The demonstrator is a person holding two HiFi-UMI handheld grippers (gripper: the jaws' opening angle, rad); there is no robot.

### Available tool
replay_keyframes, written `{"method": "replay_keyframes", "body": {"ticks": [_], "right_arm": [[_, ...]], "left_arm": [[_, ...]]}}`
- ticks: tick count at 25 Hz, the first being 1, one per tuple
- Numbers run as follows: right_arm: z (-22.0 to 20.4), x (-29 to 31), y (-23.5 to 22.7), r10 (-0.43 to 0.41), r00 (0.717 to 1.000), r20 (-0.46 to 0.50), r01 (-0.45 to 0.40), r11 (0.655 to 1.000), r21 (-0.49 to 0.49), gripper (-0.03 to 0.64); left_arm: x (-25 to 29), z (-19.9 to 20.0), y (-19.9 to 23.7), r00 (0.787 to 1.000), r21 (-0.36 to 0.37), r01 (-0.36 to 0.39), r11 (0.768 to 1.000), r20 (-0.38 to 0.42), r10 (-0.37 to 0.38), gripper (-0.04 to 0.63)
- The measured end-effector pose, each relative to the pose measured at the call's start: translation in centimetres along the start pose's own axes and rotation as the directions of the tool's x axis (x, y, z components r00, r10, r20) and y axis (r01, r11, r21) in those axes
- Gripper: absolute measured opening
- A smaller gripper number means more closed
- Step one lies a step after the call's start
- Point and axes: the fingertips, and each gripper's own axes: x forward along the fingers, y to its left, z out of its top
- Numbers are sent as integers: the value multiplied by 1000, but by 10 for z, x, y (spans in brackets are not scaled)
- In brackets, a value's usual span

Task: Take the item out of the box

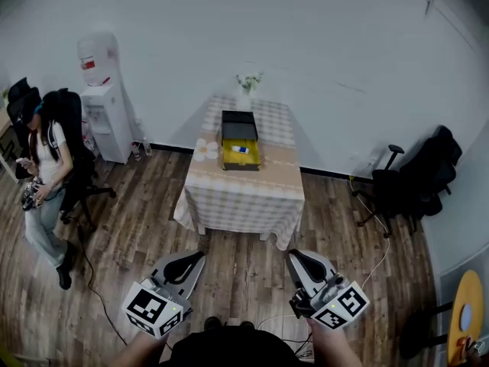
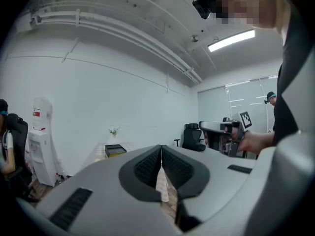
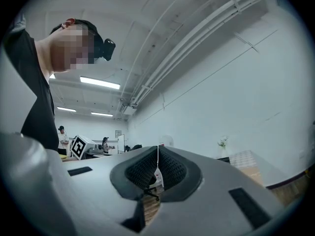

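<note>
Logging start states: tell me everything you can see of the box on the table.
The box is small and rectangular, black outside and yellow inside, its black lid swung open toward the wall. It sits flat mid-table on the beige strip of the checked tablecloth. A small blue-and-white item lies inside; nothing else touches it.

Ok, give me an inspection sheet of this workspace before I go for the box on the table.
Surface: table under a checked cloth, well ahead of both grippers.
Job's things: box open on the table, yellow inside; a small blue and white item lies in it.
Clutter: vase of greenery at the table's far edge; flower-shaped mat beside the box.
Grippers: left gripper and right gripper both shut, empty, held low.
Cables: cable on the floor at the left; second cable at the right.
Surroundings: water dispenser, seated person, office chair.
</note>
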Motion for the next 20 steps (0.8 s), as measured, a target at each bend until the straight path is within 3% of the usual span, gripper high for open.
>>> {"method": "replay_keyframes", "body": {"ticks": [8, 20], "right_arm": [[-18, 14, 20, -6, 1000, -23, 6, 1000, 12, 38], [-24, 41, -21, 5, 1000, -24, -3, 999, 52, 38]], "left_arm": [[-13, -10, 19, 1000, -6, 24, 1000, -2, -24, 15], [16, -8, 47, 1000, -13, 6, 1000, 4, -6, 15]]}}
